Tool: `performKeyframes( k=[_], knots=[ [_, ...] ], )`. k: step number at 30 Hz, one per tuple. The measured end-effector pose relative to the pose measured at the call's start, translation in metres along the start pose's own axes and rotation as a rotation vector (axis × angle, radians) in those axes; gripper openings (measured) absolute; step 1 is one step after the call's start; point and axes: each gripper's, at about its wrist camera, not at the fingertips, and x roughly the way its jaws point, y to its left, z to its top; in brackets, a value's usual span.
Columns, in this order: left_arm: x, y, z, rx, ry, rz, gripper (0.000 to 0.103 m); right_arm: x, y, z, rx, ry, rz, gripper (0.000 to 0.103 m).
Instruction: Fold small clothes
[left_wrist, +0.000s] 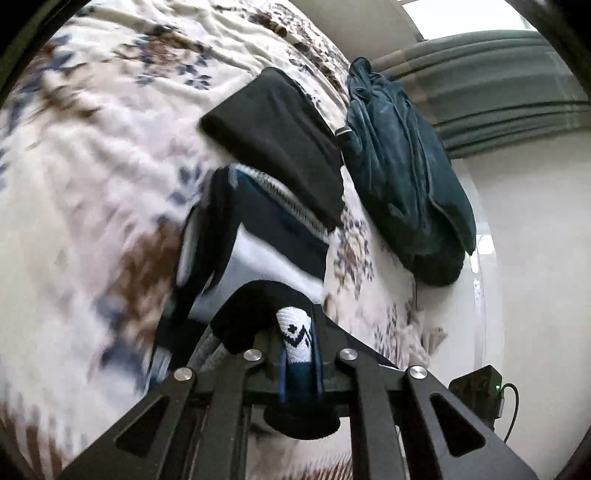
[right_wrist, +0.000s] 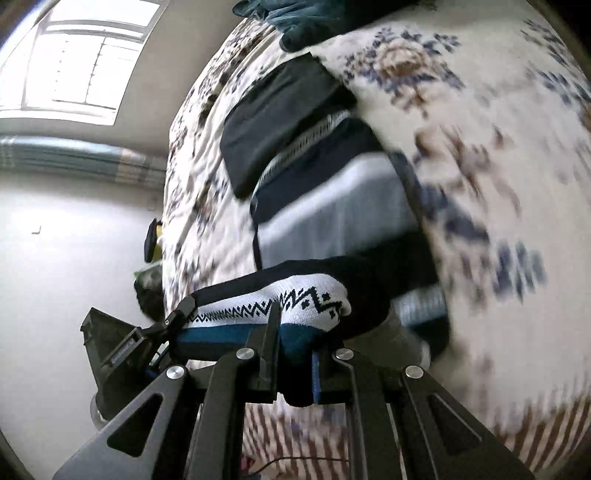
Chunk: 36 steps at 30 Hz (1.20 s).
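A patterned sock (left_wrist: 295, 339) was held off the floral bedspread (left_wrist: 92, 166), gripped at both ends. The left gripper (left_wrist: 297, 360) was closed narrowly on one end, with white, black and teal knit bunched between its fingers. The right gripper (right_wrist: 293, 354) was likewise clamped on the sock (right_wrist: 280, 306), which was stretched sideways towards the other tool (right_wrist: 162, 332) seen at its far end. Just beyond, a striped navy and white garment (right_wrist: 332, 214) was laid folded on the bedspread (right_wrist: 480, 129), and a folded black garment (left_wrist: 273, 133) was laid partly over its far edge. Farther off, a dark teal garment (left_wrist: 402, 166) was left crumpled and apparently unfolded. Two pieces were judged done; the sock's fold was under way, and the teal piece seemingly remained.
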Motion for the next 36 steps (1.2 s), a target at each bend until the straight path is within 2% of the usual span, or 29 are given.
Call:
performKeyframes(
  k=[6,8,10,11,12,13,14,15,16,17,20,23,24,26,28,30,32,33,34,35,36],
  knots=[
    [0.064,0.006,0.08,-0.074,-0.006,0.022,0.008,0.064,0.003,0.095,-0.001,-0.002,-0.033,0.012],
    [0.085,0.01,0.097,-0.101,0.005,0.014,0.009,0.083,0.0,0.115,0.001,0.001,-0.048,0.012],
    [0.105,0.017,0.111,-0.137,0.032,0.019,0.013,0.104,-0.006,0.137,0.031,0.01,-0.038,0.016],
    [0.11,0.021,0.116,-0.164,0.039,0.0,0.024,0.112,-0.011,0.144,0.053,0.016,-0.022,0.017],
    [0.114,0.026,0.118,-0.198,0.044,-0.031,0.038,0.117,-0.015,0.152,0.072,0.02,0.0,0.024],
    [0.116,0.034,0.12,-0.25,0.043,-0.084,0.042,0.12,-0.019,0.159,0.085,0.015,0.055,0.041],
    [0.117,0.044,0.12,-0.317,0.036,-0.164,0.05,0.118,-0.023,0.165,0.095,-0.009,0.13,0.051],
    [0.117,0.054,0.118,-0.379,0.027,-0.215,0.052,0.114,-0.025,0.169,0.098,-0.03,0.166,0.068],
    [0.116,0.06,0.116,-0.413,0.018,-0.235,0.052,0.111,-0.028,0.171,0.095,-0.04,0.182,0.074],
    [0.113,0.064,0.114,-0.423,0.01,-0.244,0.052,0.107,-0.029,0.173,0.091,-0.04,0.185,0.074],
    [0.099,0.059,0.108,-0.354,-0.011,-0.185,0.053,0.098,-0.035,0.175,0.058,-0.031,0.092,0.074],
    [0.077,0.036,0.106,-0.179,-0.064,-0.089,0.053,0.102,-0.037,0.172,-0.008,0.009,0.006,0.074],
    [0.072,0.033,0.107,-0.157,-0.09,-0.098,0.054,0.106,-0.036,0.17,-0.034,0.025,-0.031,0.074],
    [0.068,0.036,0.114,-0.177,-0.13,-0.157,0.065,0.115,-0.038,0.166,-0.072,0.064,-0.036,0.074],
    [0.077,0.044,0.128,-0.212,-0.118,-0.115,0.065,0.124,-0.036,0.163,-0.102,0.095,-0.058,0.074],
    [0.081,0.045,0.135,-0.206,-0.101,-0.082,0.065,0.128,-0.025,0.16,-0.177,0.093,-0.099,0.074],
    [0.079,0.037,0.134,-0.109,-0.085,-0.03,0.065,0.133,-0.012,0.156,-0.275,0.092,-0.18,0.074],
    [0.078,0.033,0.13,-0.053,-0.069,0.01,0.065,0.138,-0.011,0.155,-0.293,0.112,-0.25,0.074],
    [0.074,0.03,0.12,0.005,-0.049,0.083,0.065,0.14,-0.015,0.155,-0.269,0.132,-0.297,0.074],
    [0.071,0.031,0.111,0.04,-0.032,0.106,0.065,0.138,-0.02,0.154,-0.234,0.146,-0.279,0.074],
    [0.069,0.036,0.098,0.05,-0.008,0.113,0.065,0.133,-0.031,0.151,-0.179,0.167,-0.224,0.074]
  ],
)
